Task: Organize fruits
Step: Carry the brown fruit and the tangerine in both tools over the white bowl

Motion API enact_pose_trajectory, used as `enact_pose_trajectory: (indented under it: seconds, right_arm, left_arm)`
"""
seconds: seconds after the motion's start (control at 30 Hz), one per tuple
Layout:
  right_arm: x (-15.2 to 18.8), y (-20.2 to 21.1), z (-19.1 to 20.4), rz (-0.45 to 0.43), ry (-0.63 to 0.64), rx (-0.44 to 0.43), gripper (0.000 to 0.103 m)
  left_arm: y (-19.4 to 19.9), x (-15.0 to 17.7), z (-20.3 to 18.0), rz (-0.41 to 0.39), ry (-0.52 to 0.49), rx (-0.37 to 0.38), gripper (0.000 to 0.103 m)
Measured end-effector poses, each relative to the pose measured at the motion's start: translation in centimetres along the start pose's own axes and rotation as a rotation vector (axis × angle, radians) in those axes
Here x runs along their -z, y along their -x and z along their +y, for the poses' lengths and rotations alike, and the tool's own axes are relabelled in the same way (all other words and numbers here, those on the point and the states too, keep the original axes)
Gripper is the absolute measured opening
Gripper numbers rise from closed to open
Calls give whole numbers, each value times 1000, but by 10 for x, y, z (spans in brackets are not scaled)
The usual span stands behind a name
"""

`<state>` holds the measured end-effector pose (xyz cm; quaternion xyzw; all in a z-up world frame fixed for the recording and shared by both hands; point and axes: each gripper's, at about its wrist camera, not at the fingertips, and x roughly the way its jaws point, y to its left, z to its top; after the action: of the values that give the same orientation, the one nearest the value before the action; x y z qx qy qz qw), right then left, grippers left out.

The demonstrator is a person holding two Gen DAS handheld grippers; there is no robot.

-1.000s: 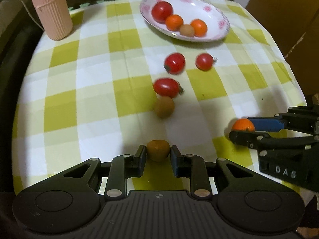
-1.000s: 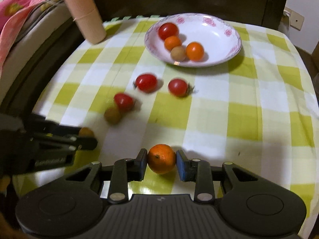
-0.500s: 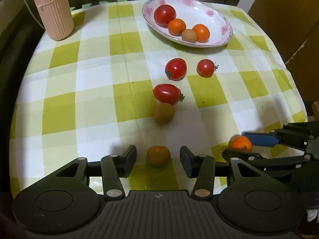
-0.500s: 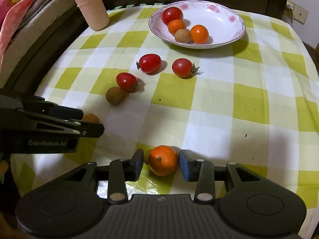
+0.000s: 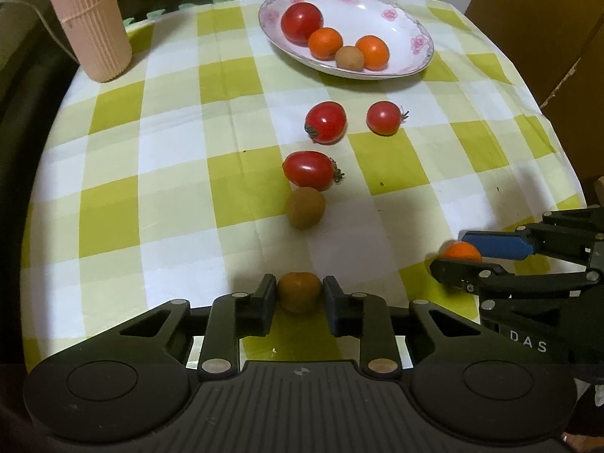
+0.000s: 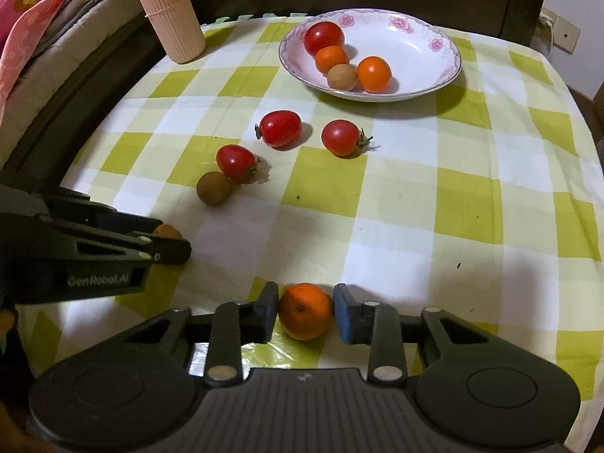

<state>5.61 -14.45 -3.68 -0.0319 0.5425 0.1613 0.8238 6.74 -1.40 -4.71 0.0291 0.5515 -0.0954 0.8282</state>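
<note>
Lettering is sparse in the left wrist view: only "DAS" shows, white on the black body of the right gripper at the right edge. Taking the flowered plate at the far side of the checked tablecloth as landmark, the left gripper sits at the near edge, well apart from the plate, its jaws having just closed onto a dull orange fruit, pads pressing both sides. The right gripper's jaws are clamped on a bright orange fruit. On the plate lie a tomato, two small oranges and a brown fruit. Between plate and left gripper lie three tomatoes and a loose brown fruit, which touches the nearest tomato. A ribbed pink cylinder stands left of the plate.

In the right wrist view the left gripper bears "GenRobot.AI" on its side; it enters from the left, near-left of the plate, shut on the dull orange fruit, only partly seen. The right gripper, nearest the camera and well apart from the plate, has just closed its jaws on the bright orange fruit. The tomatoes lie between it and the plate.
</note>
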Motion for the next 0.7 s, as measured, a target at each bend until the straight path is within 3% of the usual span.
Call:
enact_pose_trajectory:
  seconds: [0.7]
  right_arm:
    - [-21,20,-11,-84,-62,-29,30]
  left_arm:
    - [16,-29,-5,-77,23,57,34]
